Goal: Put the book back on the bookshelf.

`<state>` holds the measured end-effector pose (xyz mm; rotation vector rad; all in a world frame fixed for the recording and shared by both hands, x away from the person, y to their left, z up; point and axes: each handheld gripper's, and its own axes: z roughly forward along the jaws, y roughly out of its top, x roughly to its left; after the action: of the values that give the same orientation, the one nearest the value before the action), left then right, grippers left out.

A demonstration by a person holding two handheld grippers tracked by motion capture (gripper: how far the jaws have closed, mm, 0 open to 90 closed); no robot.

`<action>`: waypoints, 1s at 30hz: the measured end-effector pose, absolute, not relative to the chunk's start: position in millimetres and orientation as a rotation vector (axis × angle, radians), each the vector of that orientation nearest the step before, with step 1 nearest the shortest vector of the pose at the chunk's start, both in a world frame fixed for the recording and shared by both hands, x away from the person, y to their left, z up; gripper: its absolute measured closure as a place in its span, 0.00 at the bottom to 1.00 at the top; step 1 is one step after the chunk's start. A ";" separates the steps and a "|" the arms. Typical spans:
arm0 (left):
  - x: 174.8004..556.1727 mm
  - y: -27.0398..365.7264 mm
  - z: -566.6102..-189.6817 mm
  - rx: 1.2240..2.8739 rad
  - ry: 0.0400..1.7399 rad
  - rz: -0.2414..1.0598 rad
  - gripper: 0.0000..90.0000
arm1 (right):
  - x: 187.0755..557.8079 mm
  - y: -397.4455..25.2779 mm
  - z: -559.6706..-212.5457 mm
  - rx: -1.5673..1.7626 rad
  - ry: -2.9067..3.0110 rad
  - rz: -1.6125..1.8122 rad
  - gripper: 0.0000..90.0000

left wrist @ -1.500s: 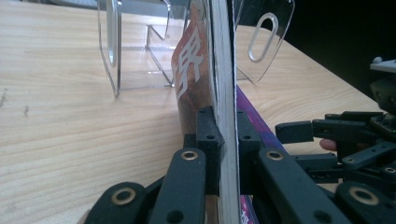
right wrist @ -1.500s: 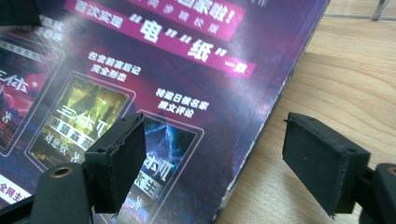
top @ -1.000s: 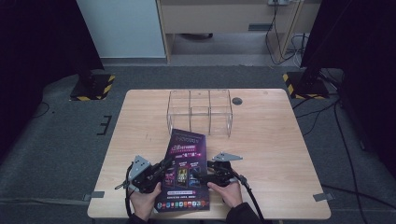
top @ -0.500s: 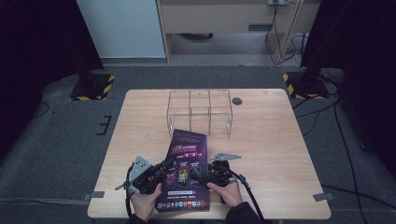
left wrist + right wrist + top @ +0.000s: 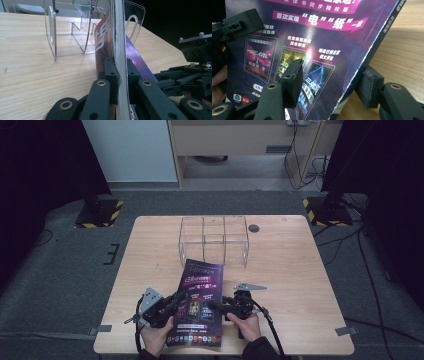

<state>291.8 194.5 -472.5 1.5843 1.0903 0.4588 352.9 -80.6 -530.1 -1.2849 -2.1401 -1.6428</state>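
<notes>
**Book pinched, little moving**

Wooden tabletop (image 5: 300, 270), dark floor all round, and the book (image 5: 200, 295) sits at my near edge, its far end just short of the clear box (image 5: 214, 240).

Left gripper (image 5: 176, 301) is on the book's left side. In the left gripper view the jaws are pressed in on the page block (image 5: 118, 50), one pad on each face. That's a firm pinch, nothing slipping that I can see.

Right gripper (image 5: 216, 306) comes in from the right side. In the right gripper view its jaws are spread: one pad hangs over the purple cover (image 5: 312, 37), the other sits out past the torn-looking edge, with bare wood under it. It straddles the book and isn't clamping it.

What's changed over the last second? Almost nothing. The book lies where it did, both hands hold the same spots, and the box hasn't budged. I read that as a pause to settle the grip, not a step forward.

The book looks raised off the wood on my side, though I can't judge the tilt. My guess is that the box's open slots are the target. If so, the right gripper needs to close, or let go clean, before I swing the book up.
</notes>
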 end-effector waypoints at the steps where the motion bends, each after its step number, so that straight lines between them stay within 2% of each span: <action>1: 291.4 194.6 -472.4 1.583 1.085 0.459 0.93 | 353.0 -79.6 -530.5 -1.293 -2.151 -1.623 0.50; 9: 290.7 193.2 -471.5 1.582 1.076 0.459 0.93 | 354.2 -76.3 -534.4 -1.327 -2.201 -1.564 0.52; 10: 291.0 193.7 -472.0 1.580 1.079 0.456 0.93 | 354.1 -77.0 -533.8 -1.341 -2.197 -1.560 0.58; 15: 291.7 194.1 -472.9 1.580 1.086 0.453 0.93 | 353.0 -80.2 -530.7 -1.351 -2.180 -1.564 0.68; 16: 292.1 194.0 -473.2 1.581 1.092 0.458 0.93 | 352.3 -83.2 -528.3 -1.348 -2.151 -1.576 0.76; 19: 292.9 194.9 -473.6 1.583 1.101 0.460 0.93 | 351.3 -85.8 -524.4 -1.337 -2.127 -1.576 0.81; 30: 298.1 203.0 -476.4 1.588 1.146 0.449 0.93 | 346.6 -89.3 -516.7 -1.318 -2.106 -1.620 0.87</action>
<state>298.1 203.0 -476.4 1.5882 1.1460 0.4485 346.6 -89.3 -516.7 -1.3180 -2.1055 -1.6202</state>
